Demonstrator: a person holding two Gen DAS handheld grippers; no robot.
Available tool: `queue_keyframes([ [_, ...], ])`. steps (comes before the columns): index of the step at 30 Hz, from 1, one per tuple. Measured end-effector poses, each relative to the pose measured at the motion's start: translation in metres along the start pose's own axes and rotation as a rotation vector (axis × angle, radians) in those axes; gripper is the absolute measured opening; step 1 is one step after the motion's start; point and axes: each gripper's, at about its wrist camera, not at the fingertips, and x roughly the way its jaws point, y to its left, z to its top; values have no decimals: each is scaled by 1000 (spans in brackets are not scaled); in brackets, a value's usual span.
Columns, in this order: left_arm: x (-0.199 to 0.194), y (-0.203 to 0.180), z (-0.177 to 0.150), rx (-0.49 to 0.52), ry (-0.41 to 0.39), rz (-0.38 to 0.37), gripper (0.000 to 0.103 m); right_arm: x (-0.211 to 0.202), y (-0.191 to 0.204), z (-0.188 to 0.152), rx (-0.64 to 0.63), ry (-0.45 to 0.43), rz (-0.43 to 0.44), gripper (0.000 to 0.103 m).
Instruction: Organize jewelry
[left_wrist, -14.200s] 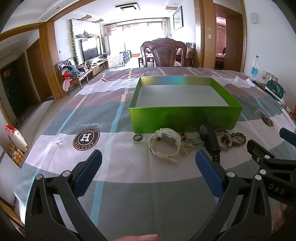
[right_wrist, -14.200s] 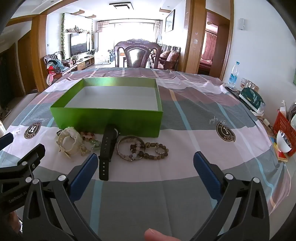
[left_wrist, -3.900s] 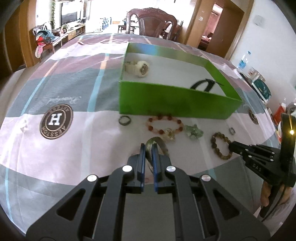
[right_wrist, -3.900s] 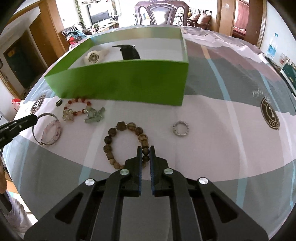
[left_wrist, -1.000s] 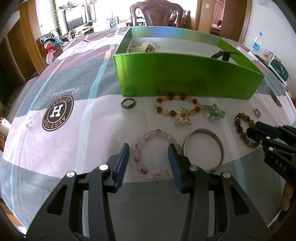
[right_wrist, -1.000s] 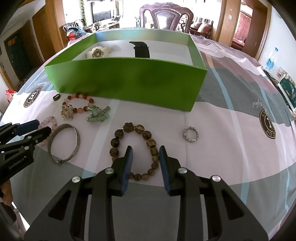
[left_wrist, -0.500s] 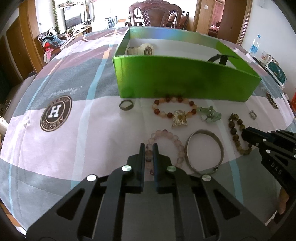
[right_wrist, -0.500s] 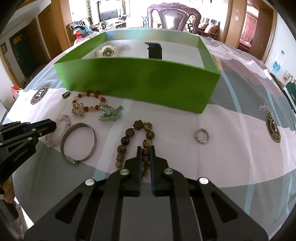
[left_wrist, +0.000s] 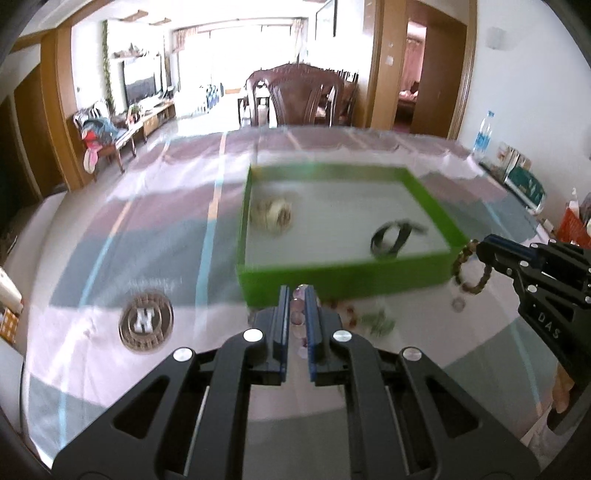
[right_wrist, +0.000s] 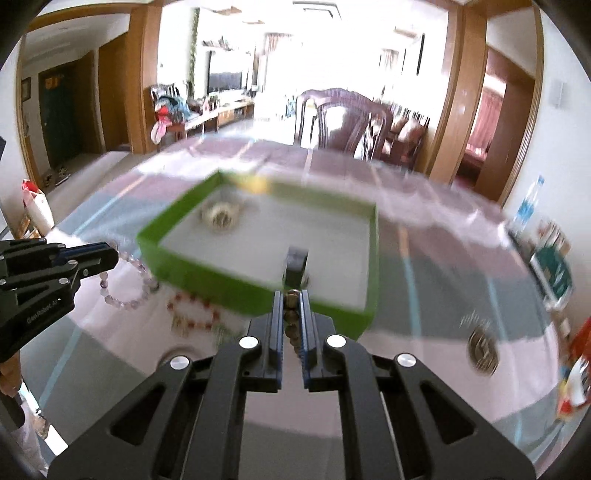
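My left gripper (left_wrist: 297, 291) is shut on a pink bead bracelet (left_wrist: 296, 315), which hangs off the table; the right wrist view shows this pink bracelet (right_wrist: 127, 290) dangling from the left gripper (right_wrist: 115, 254). My right gripper (right_wrist: 292, 295) is shut on a brown bead bracelet (right_wrist: 291, 314), and the left wrist view shows the brown bracelet (left_wrist: 466, 266) hanging from the right gripper (left_wrist: 479, 248). Ahead lies the green box (left_wrist: 332, 278) holding a white watch (left_wrist: 272, 215) and a black watch (left_wrist: 389, 238). A red bead bracelet (right_wrist: 192, 308) lies in front of the box.
A green charm (left_wrist: 376, 320) and a small ring (left_wrist: 458, 304) lie on the checked tablecloth (left_wrist: 110, 258) by the box front. A dark wooden chair (left_wrist: 301, 98) stands beyond the table. A water bottle (left_wrist: 483, 134) and boxes sit at the far right edge.
Both grippers closed on their bracelets, the pink one on the left and the brown one on the right, then lifted them off the cloth. The views now look down into the box.
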Motion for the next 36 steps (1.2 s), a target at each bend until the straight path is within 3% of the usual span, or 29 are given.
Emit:
queue_keyframes([
  [6,16,3,52,-32,-13,9,8,16,-8,48,2,-36,-31,8],
  [13,83,7,81,-66,86,34,8,66,-11,77,68,30,5,8],
  [18,112,10,71,-79,139,41,10,99,-4,72,64,103,19,8],
  [19,112,11,68,-86,140,33,18,102,-1,71,58,111,20,11],
  [20,110,11,67,-90,136,31,33,103,0,68,56,120,20,20],
  [21,101,12,66,-92,111,29,36,102,1,65,57,129,19,24],
  [27,56,8,38,-47,55,39,37,52,-8,34,71,91,60,26],
  [32,60,5,-3,-29,135,16,37,39,-2,-4,50,143,117,26],
  [36,79,5,-15,-44,199,20,37,70,13,-22,52,240,154,26],
])
